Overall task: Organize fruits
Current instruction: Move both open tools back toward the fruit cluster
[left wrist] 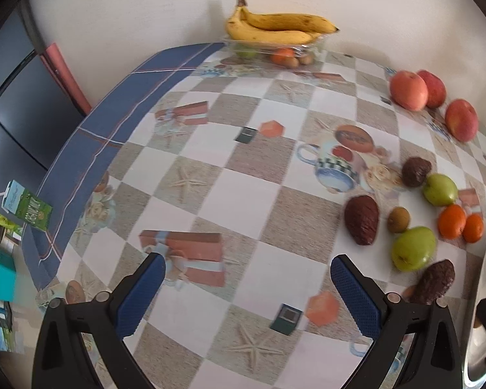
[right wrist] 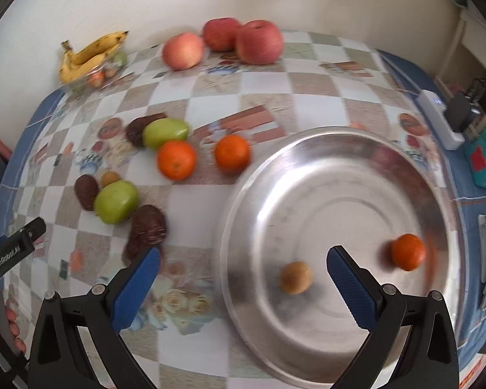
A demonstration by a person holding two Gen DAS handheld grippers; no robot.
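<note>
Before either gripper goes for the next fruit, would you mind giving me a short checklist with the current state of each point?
1. Left gripper open and empty: ok.
2. Right gripper open and empty: ok.
3. Steel plate has room: ok; only a small brown fruit and one orange lie in it.
4. Loose fruit within view on the tablecloth: ok; two oranges, green fruits and dark brown fruits remain.
5. Apples stable by the wall: ok.
6. Views sharp enough for aiming: not ok, the right wrist view is blurred.
</note>
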